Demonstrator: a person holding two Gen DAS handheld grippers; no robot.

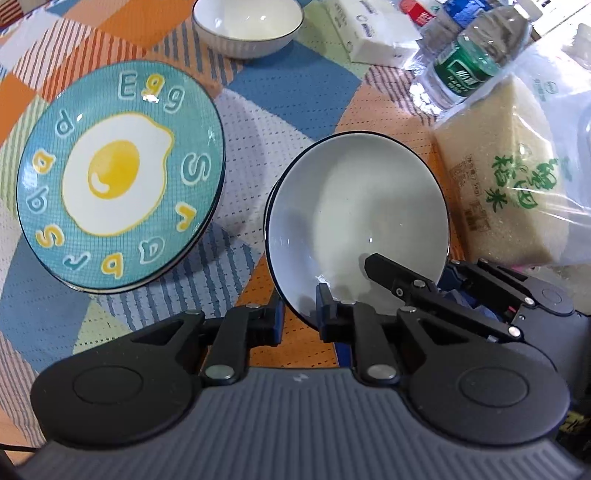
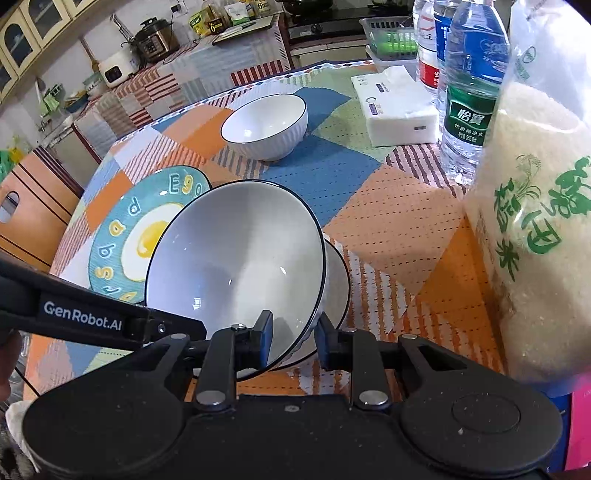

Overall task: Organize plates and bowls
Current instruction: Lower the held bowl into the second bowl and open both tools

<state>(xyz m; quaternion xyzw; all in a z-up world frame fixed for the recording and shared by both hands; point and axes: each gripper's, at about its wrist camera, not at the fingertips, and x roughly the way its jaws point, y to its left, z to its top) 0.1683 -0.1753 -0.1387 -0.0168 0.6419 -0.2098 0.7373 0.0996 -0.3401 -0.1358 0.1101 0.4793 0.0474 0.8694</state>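
Note:
A white bowl with a dark rim (image 1: pixel 354 206) (image 2: pixel 236 254) hangs tilted over the patchwork tablecloth (image 1: pixel 295 99). My left gripper (image 1: pixel 299 317) is shut on its near rim, one finger inside and one outside. My right gripper (image 2: pixel 293 338) is shut on the same rim, and one of its fingers (image 1: pixel 388 273) lies inside the bowl. Directly under it sits a second white bowl (image 2: pixel 338 280), mostly hidden. A teal fried-egg plate (image 1: pixel 118 184) (image 2: pixel 122 236) lies flat to the left. A third white bowl (image 1: pixel 247 26) (image 2: pixel 266 125) stands farther back.
A clear bag of rice (image 1: pixel 498 177) (image 2: pixel 535 229) stands close on the right. Behind it are water bottles (image 1: pixel 469 55) (image 2: pixel 469 103) and a white tissue pack (image 1: pixel 369 33) (image 2: pixel 395 110). Kitchen counters with appliances (image 2: pixel 155 40) lie beyond the table's far edge.

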